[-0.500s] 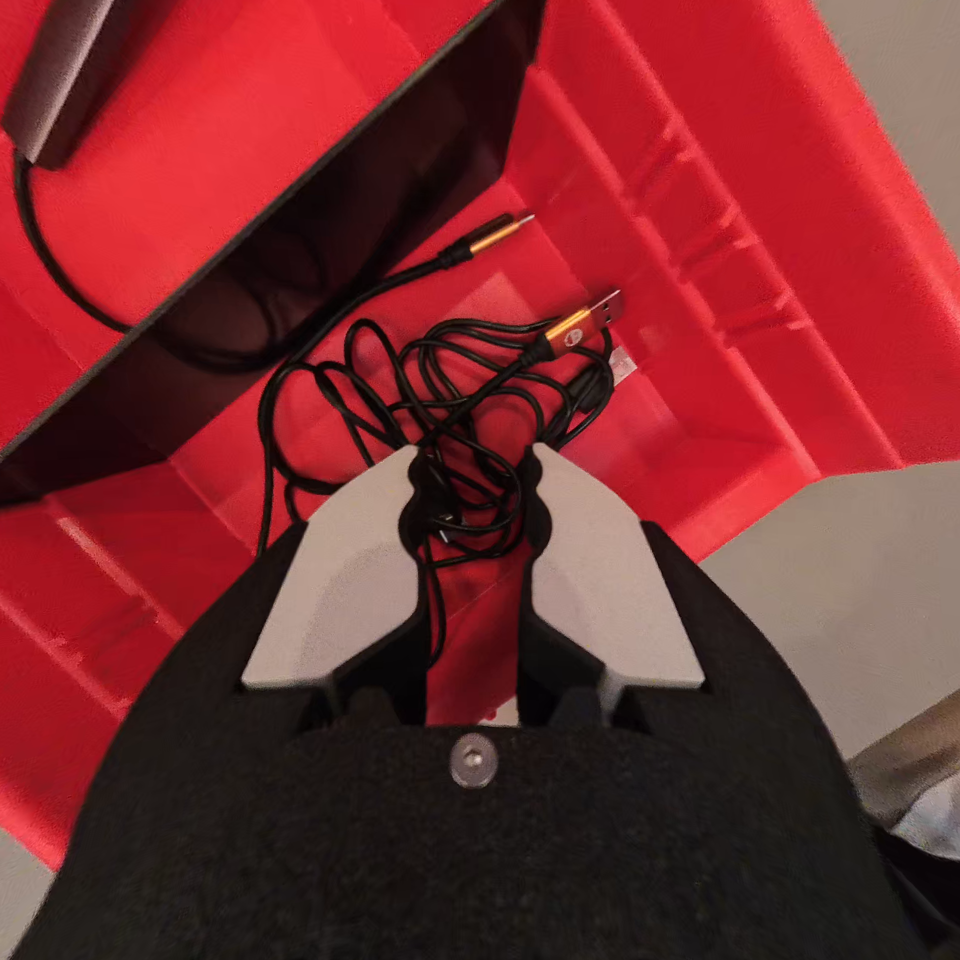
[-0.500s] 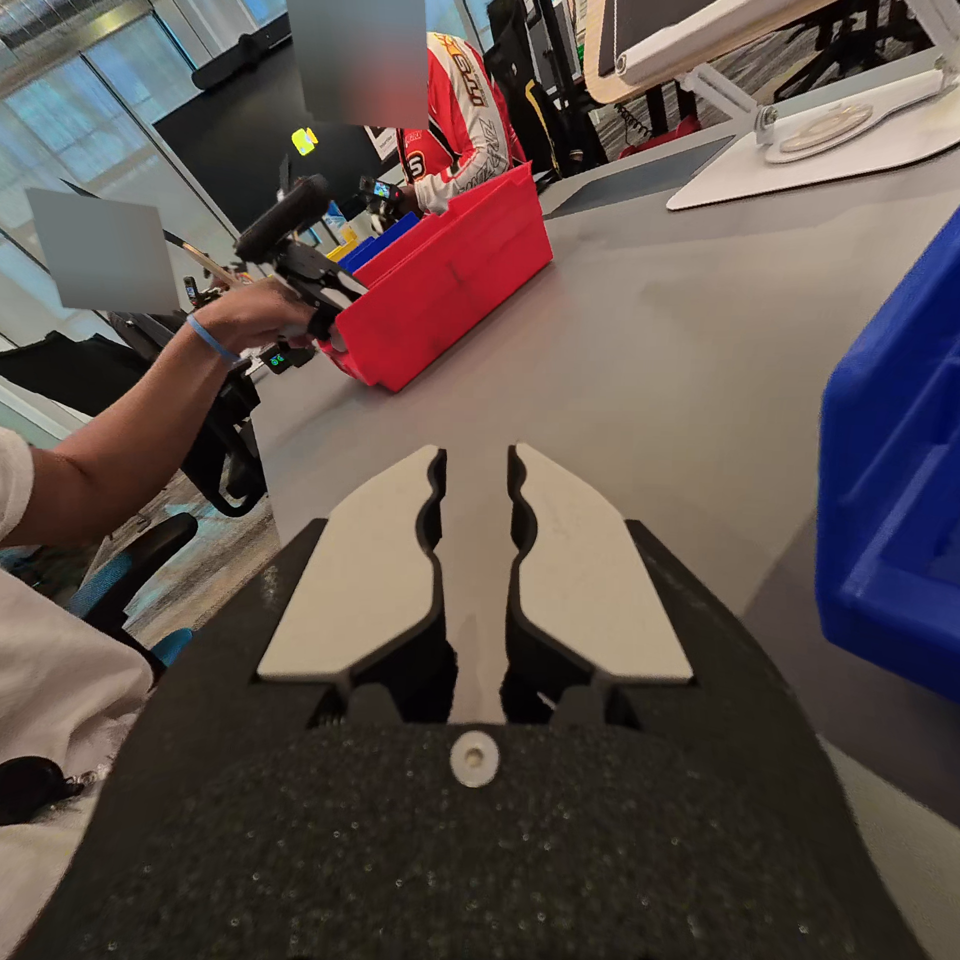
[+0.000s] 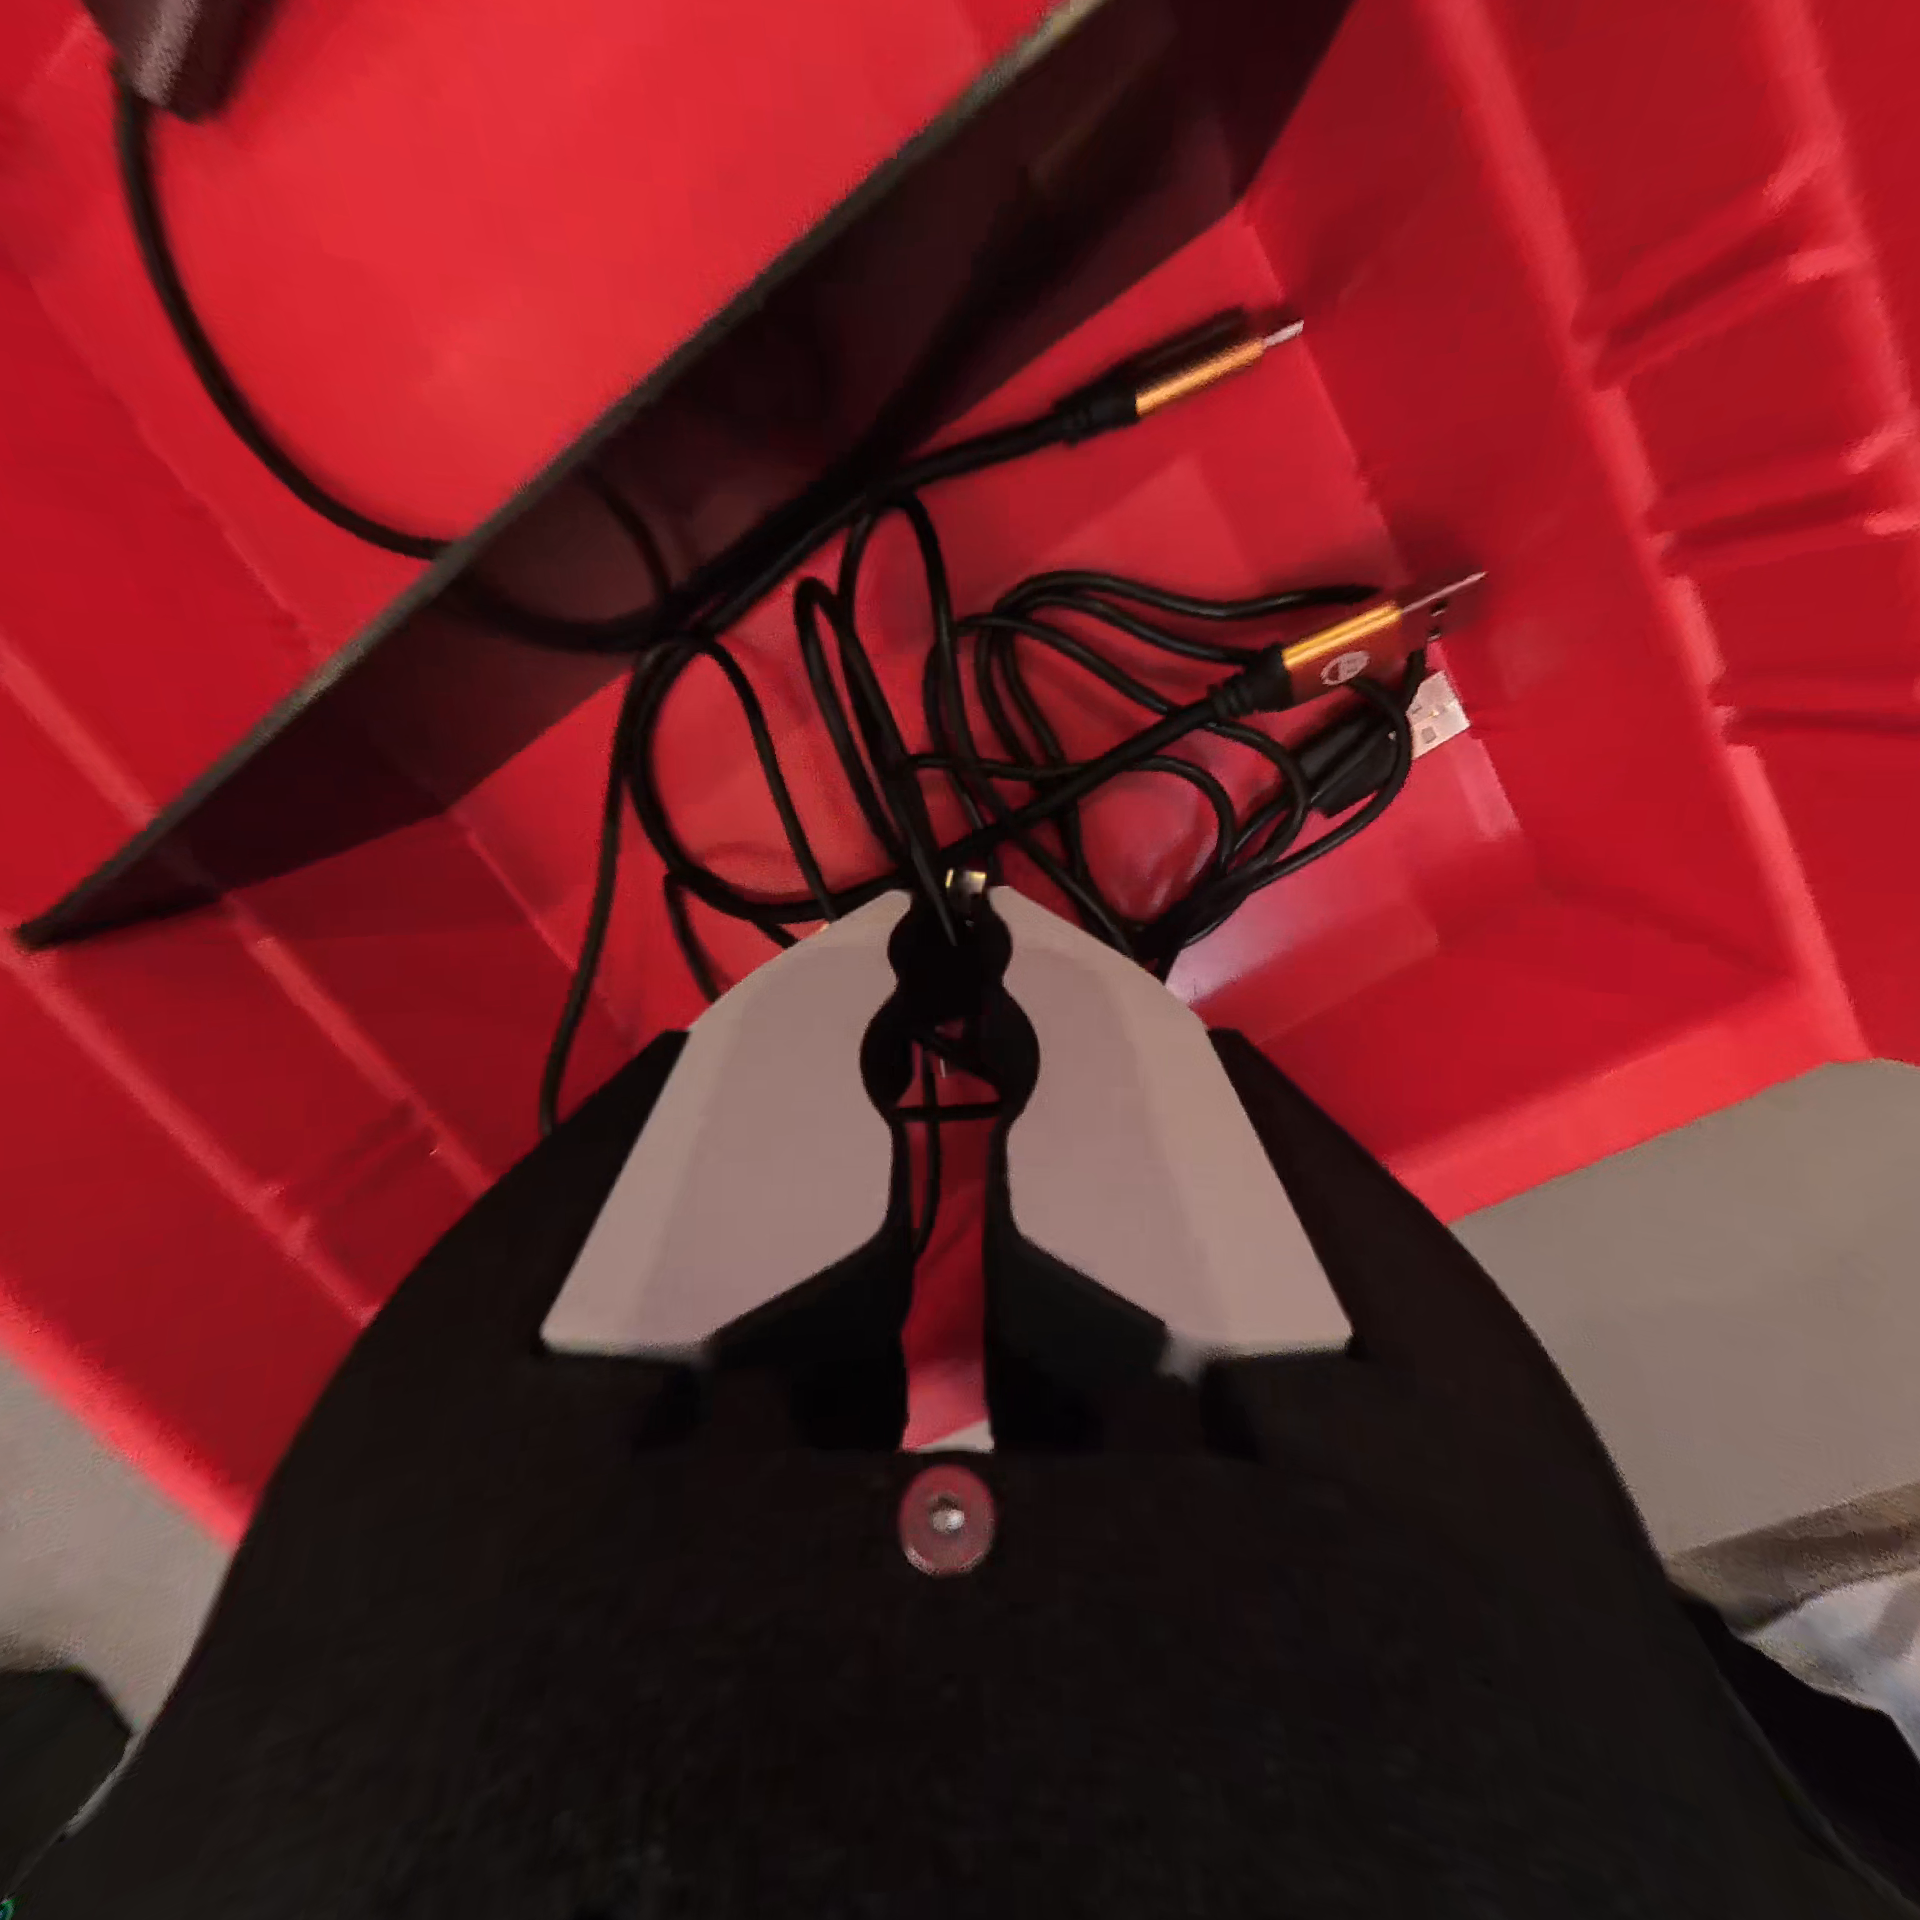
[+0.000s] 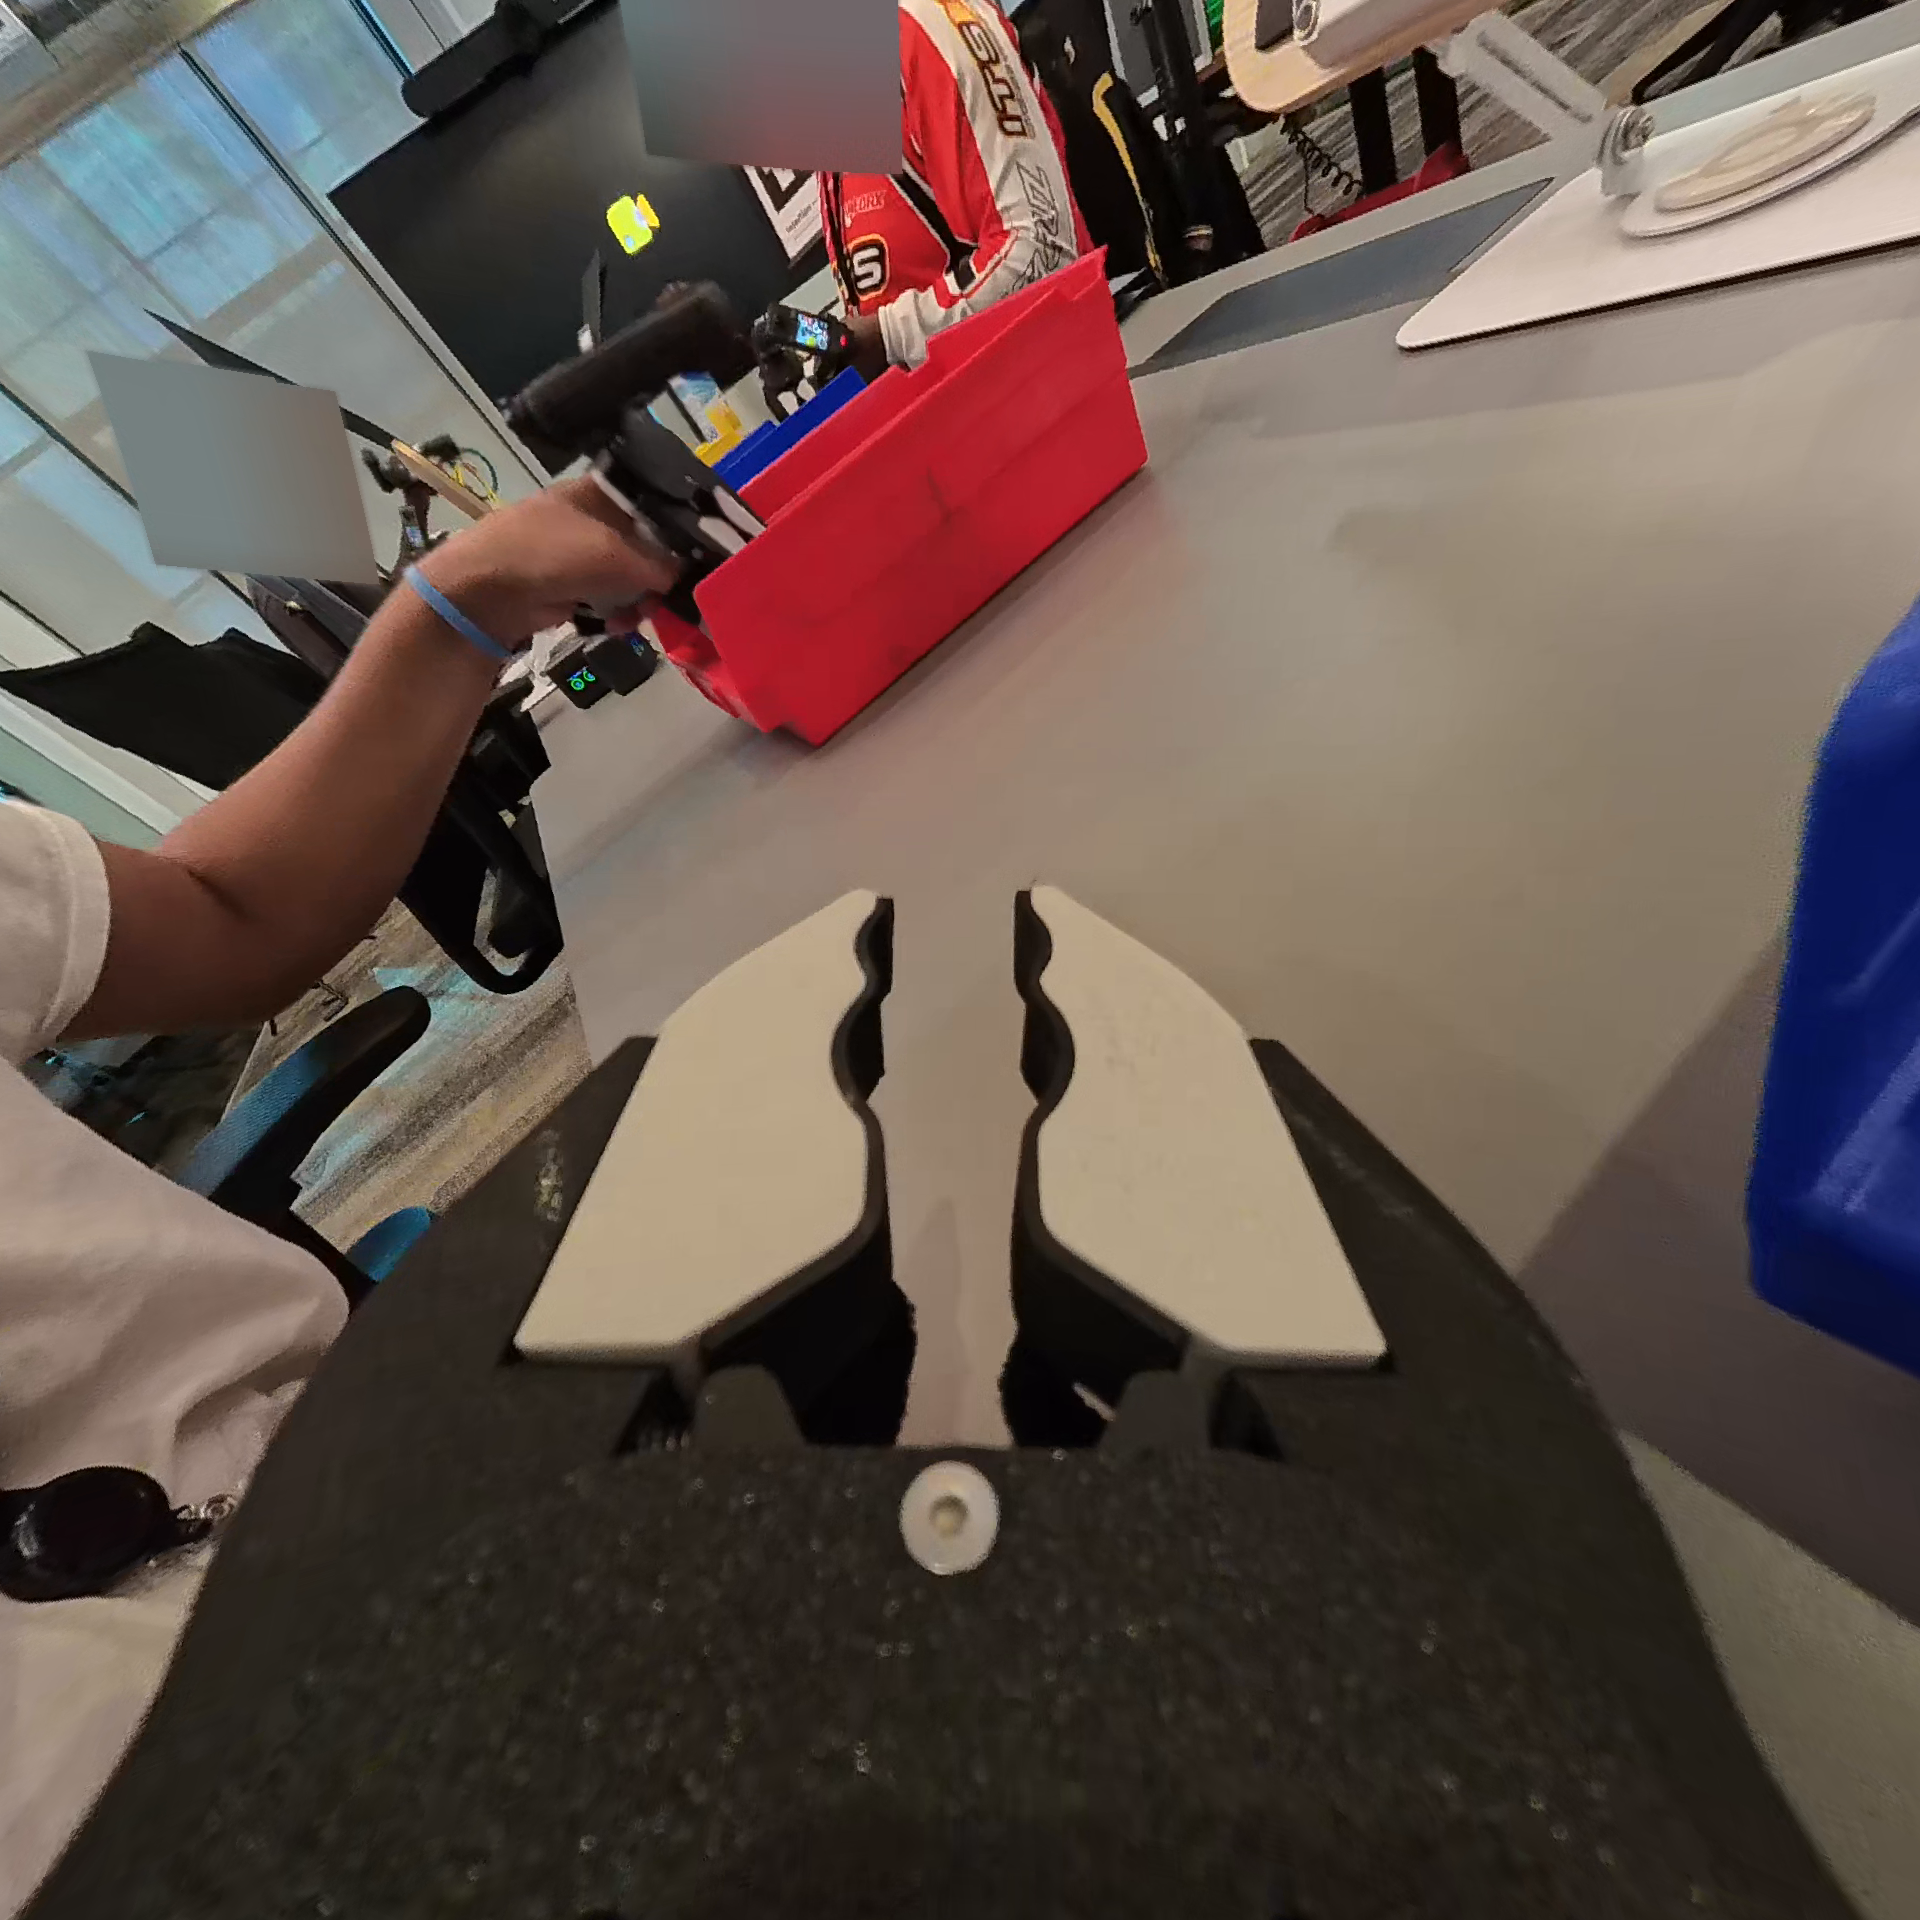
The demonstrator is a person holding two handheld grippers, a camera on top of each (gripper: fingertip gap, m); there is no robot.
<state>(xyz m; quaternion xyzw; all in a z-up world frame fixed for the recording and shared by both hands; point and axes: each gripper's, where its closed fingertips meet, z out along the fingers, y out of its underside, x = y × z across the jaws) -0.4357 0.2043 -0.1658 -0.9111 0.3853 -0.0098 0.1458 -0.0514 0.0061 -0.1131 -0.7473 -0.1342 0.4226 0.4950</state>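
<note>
So the left gripper [image 3: 951, 914] is down inside the red plastic bin [image 3: 1558, 312], its two pale fingers pinched nearly together on a few strands of the tangled bundle of thin black cables [image 3: 1039, 769], which sits on the bin floor just ahead of the tips. Going across from 9 o'clock: a dark flat divider panel [image 3: 727, 499] slants through the bin, with a separate black cord [image 3: 208, 416] curving behind it at 10 o'clock. Then comes the tangle at centre, a slim orange-collared plug [image 3: 1195, 374] at 1 o'clock, and at 2 o'clock an orange-shelled USB plug [image 3: 1361, 634] lying right beside a plain silver USB plug [image 3: 1439, 717]. The right gripper [image 4: 951, 914] is over the grey tabletop [image 4: 1351, 727], jaws narrowly parted with nothing between them, and a blue plastic bin [image 4: 1860, 1039] sits at 3 o'clock. My worry: the grip only has a couple of loops, so the thin strands could slide out, or several cables could come up knotted together. One lead also runs under the divider and might snag there.
</note>
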